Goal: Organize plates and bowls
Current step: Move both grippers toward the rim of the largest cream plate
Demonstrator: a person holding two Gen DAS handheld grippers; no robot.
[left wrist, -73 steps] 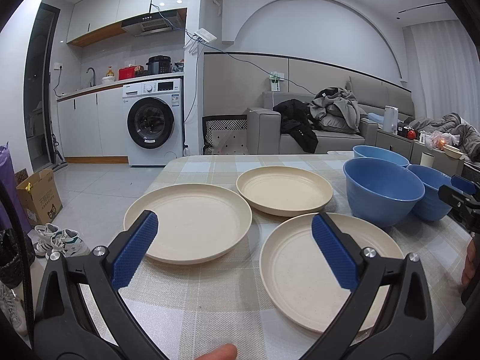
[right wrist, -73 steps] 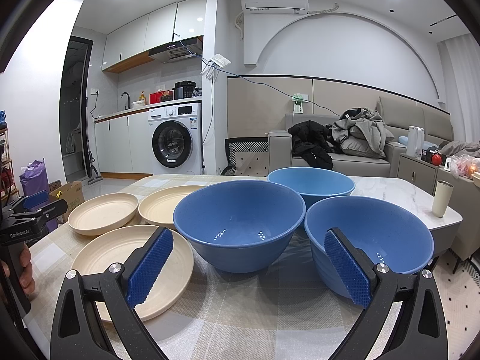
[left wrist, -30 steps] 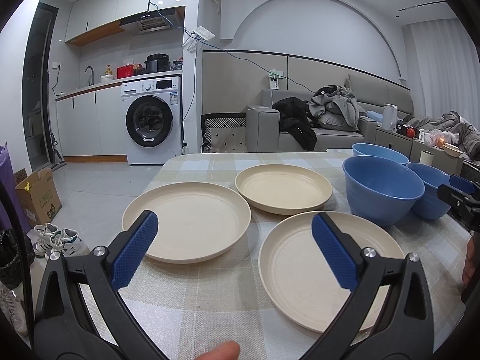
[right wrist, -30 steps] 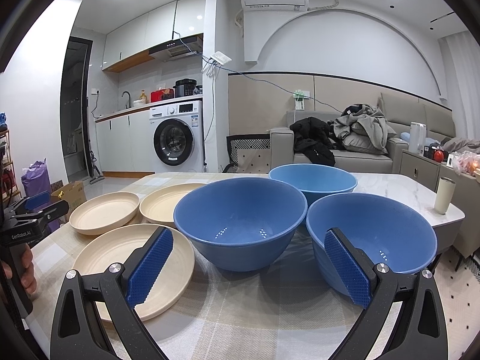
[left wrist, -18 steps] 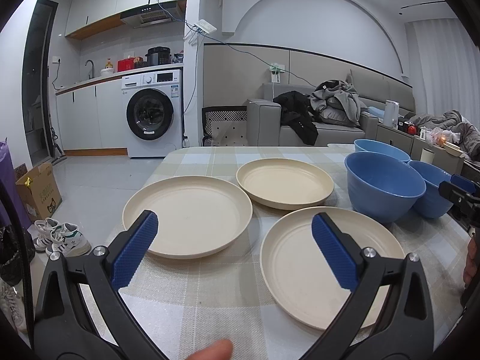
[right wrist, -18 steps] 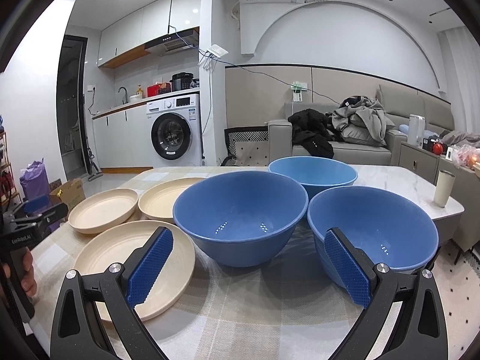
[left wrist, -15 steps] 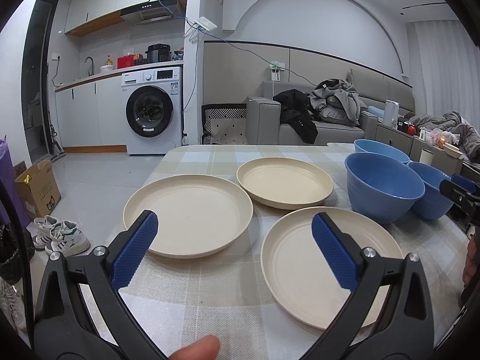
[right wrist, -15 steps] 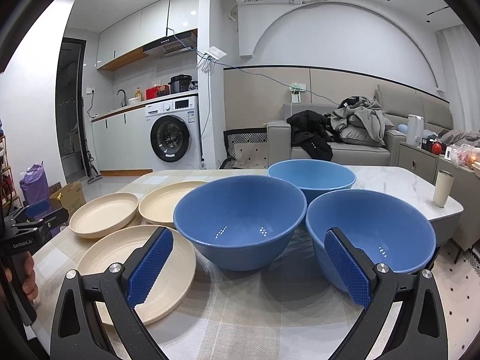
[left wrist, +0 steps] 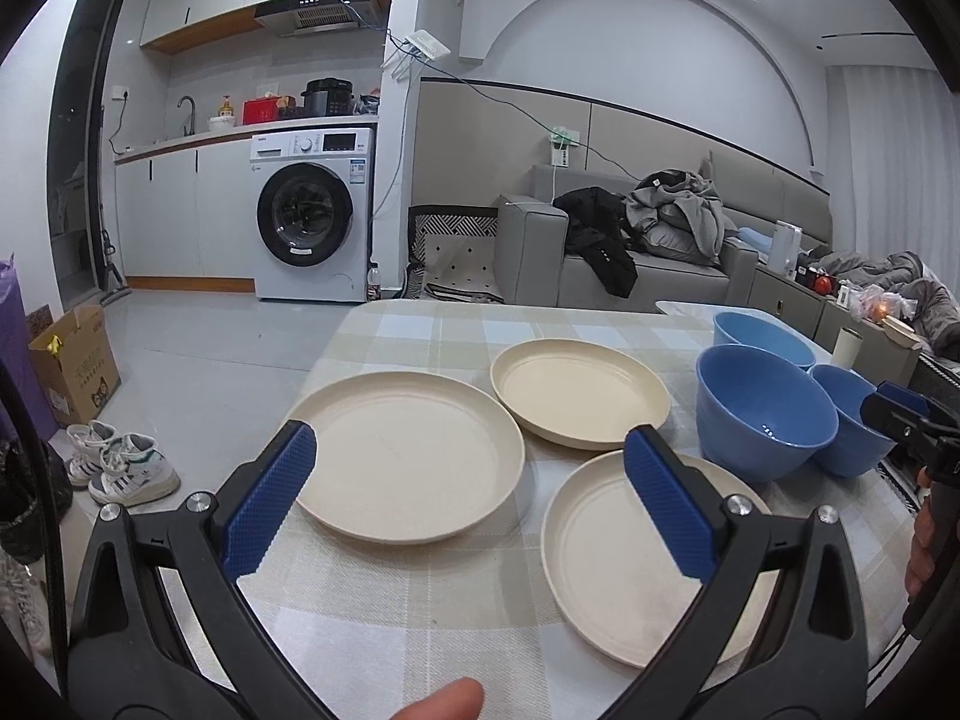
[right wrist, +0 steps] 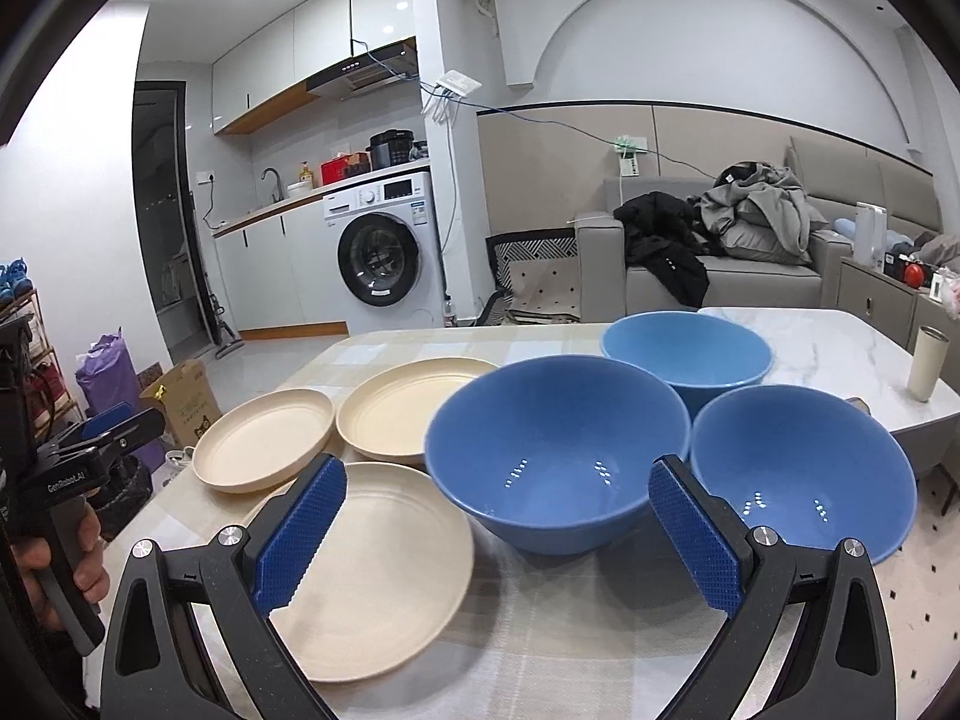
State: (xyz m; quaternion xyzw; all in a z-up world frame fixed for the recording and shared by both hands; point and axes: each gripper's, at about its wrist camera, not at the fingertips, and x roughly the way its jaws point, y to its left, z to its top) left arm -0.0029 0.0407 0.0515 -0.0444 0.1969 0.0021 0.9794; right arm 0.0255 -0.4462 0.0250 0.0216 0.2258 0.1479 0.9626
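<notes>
while both tools hang above the checked tablecloth (left wrist: 456,594), the left gripper (left wrist: 468,504) and right gripper (right wrist: 495,531) gape wide, holding nothing. three cream plates (left wrist: 408,450) lie left of the nearest big blue bowl (right wrist: 555,456); two more blue bowls (right wrist: 801,468) sit right of and behind it.

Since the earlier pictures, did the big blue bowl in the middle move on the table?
No. In the right wrist view the big blue bowl keeps its place against the near plate and the far bowl; only the camera shifted.
</notes>
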